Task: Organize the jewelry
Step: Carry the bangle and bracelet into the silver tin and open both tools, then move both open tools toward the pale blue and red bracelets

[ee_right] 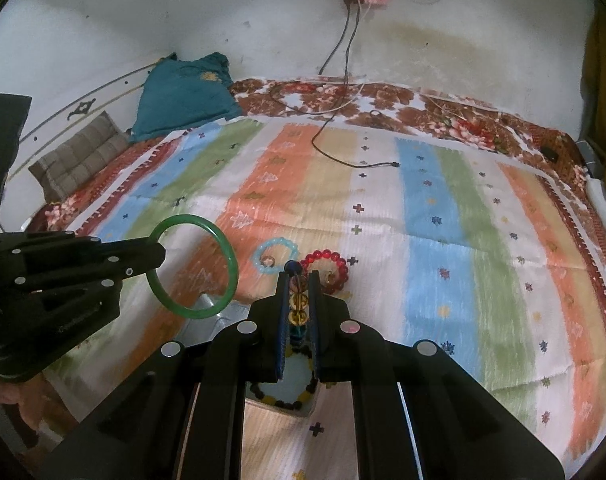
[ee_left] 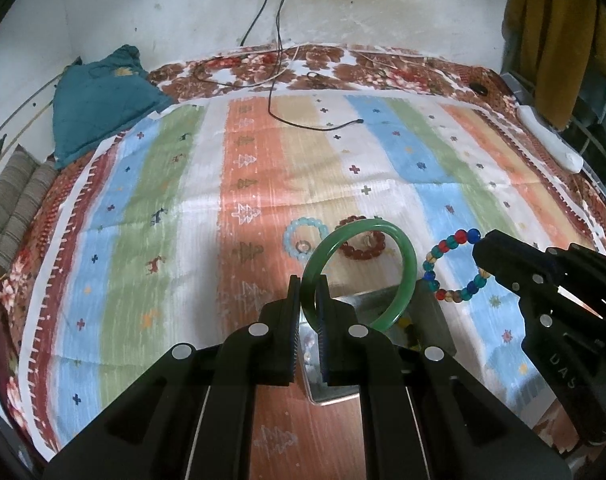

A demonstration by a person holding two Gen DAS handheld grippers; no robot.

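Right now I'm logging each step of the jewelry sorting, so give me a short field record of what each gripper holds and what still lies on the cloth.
left gripper: shut on smooth green bangle, lifted
right gripper: shut on multicoloured bead bracelet, lifted
on cloth: pale blue bead bracelet; dark red bead bracelet
surface: striped pastel cloth
beneath grippers: shiny metal tray

Home bedroom: bed under striped sheet, teal pillow far left, charger cable down stained wall.
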